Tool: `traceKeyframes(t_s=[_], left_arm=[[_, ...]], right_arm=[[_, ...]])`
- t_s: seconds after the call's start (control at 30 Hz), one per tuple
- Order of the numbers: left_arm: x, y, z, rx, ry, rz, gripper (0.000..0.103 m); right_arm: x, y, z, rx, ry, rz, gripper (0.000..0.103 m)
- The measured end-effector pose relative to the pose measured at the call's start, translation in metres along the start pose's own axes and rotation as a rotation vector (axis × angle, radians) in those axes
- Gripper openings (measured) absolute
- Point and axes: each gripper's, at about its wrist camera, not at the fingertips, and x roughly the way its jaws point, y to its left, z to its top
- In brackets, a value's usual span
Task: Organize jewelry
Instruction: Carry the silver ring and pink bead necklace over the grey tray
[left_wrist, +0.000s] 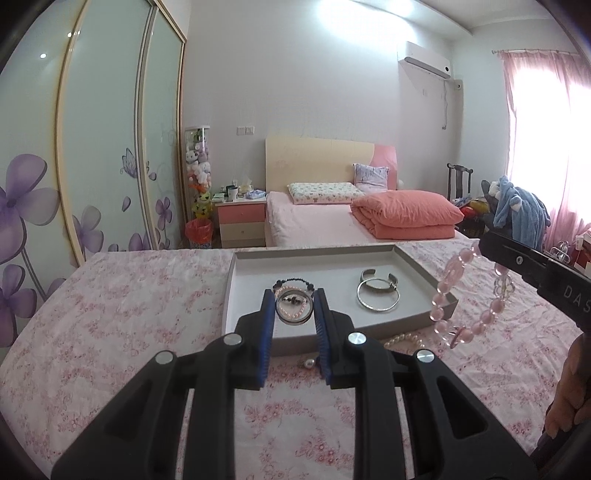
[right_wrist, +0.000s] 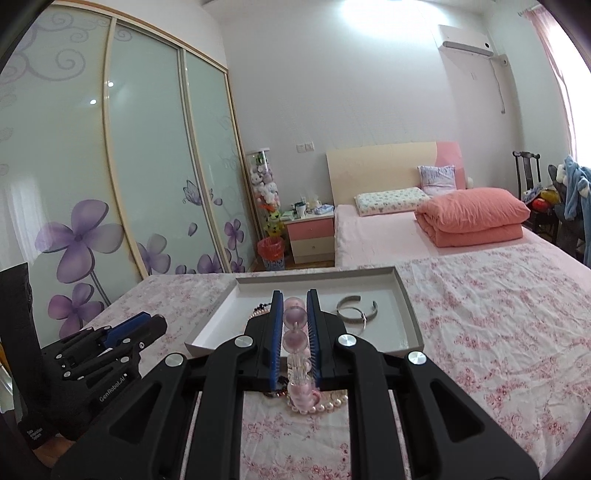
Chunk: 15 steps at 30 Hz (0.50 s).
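A grey tray (left_wrist: 406, 258) lies on the pink floral cloth; it also shows in the right wrist view (right_wrist: 402, 291). In it lie silver bangles (left_wrist: 377, 295) and a dark bead and pearl bracelet (left_wrist: 291, 286). My left gripper (left_wrist: 294, 300) is shut on a clear round bangle (left_wrist: 293, 308), held over the tray's near left part. My right gripper (right_wrist: 294, 299) is shut on a pink bead bracelet (right_wrist: 295, 332), which hangs in the air right of the tray in the left wrist view (left_wrist: 469, 295). A pearl strand (right_wrist: 325, 404) lies on the cloth before the tray.
A loose pearl earring (left_wrist: 309, 363) lies on the cloth near the tray's front edge. A bed with a folded orange quilt (left_wrist: 404, 216) stands behind. Sliding wardrobe doors (left_wrist: 103, 147) are at the left. A chair with clothes (left_wrist: 517, 206) stands at the right.
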Motion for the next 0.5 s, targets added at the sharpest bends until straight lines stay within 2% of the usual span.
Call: traceKeyframes(t_s=[0.5], left_arm=[[0.021,-0.002,0.033,0.014,-0.045,0.015,0.022]], right_arm=[[0.018,0.005,0.032,-0.042,-0.071,-0.021,0.014]])
